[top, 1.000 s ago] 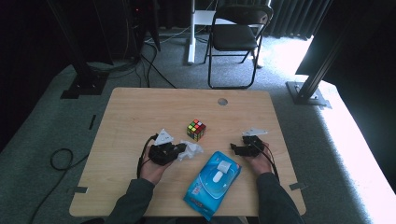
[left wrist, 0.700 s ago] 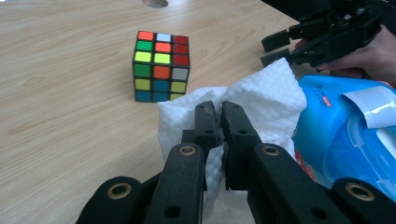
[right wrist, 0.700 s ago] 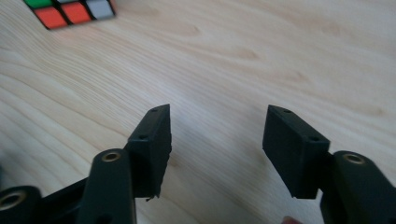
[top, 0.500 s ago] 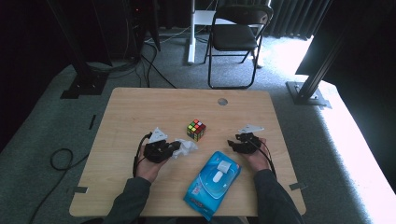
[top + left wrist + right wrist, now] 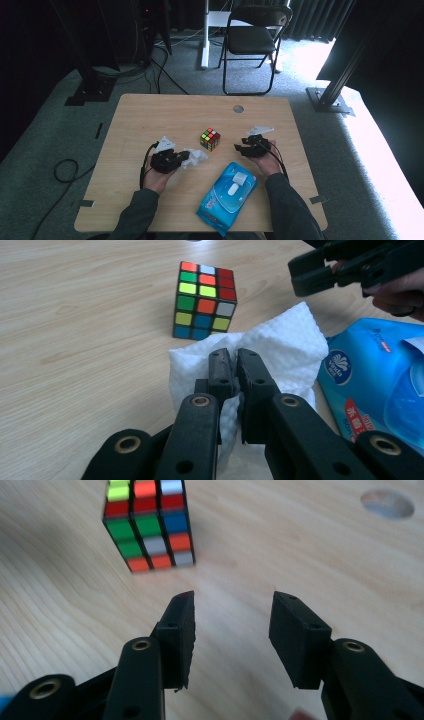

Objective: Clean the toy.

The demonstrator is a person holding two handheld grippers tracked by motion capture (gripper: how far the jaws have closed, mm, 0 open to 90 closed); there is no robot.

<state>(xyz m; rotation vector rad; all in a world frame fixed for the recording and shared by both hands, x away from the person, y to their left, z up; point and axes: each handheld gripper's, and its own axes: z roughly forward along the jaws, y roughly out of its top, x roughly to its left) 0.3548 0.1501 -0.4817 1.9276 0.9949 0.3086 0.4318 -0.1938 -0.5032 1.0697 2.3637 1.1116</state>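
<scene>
A scrambled puzzle cube (image 5: 210, 139) (image 5: 204, 300) (image 5: 148, 522) stands upright near the middle of the wooden table (image 5: 150, 115). My left gripper (image 5: 175, 161) (image 5: 231, 362) is shut on a crumpled white wipe (image 5: 194, 156) (image 5: 280, 342), just left of and nearer than the cube. My right gripper (image 5: 241, 149) (image 5: 233, 615) hovers open to the cube's right, jaws wide with nothing between them. In the left gripper view, the right gripper (image 5: 320, 275) appears at the top right. A blue wet-wipe pack (image 5: 227, 196) (image 5: 372, 380) lies between the two forearms.
A round cable hole (image 5: 238, 108) (image 5: 387, 504) is in the table's far side. Behind the table stand a folding chair (image 5: 250, 45) and a white desk leg (image 5: 205, 35). Black stand bases (image 5: 90, 92) and cables lie on the grey carpet.
The right gripper has moved left toward the cube. The left gripper with the wipe has shifted slightly right, toward the cube.
</scene>
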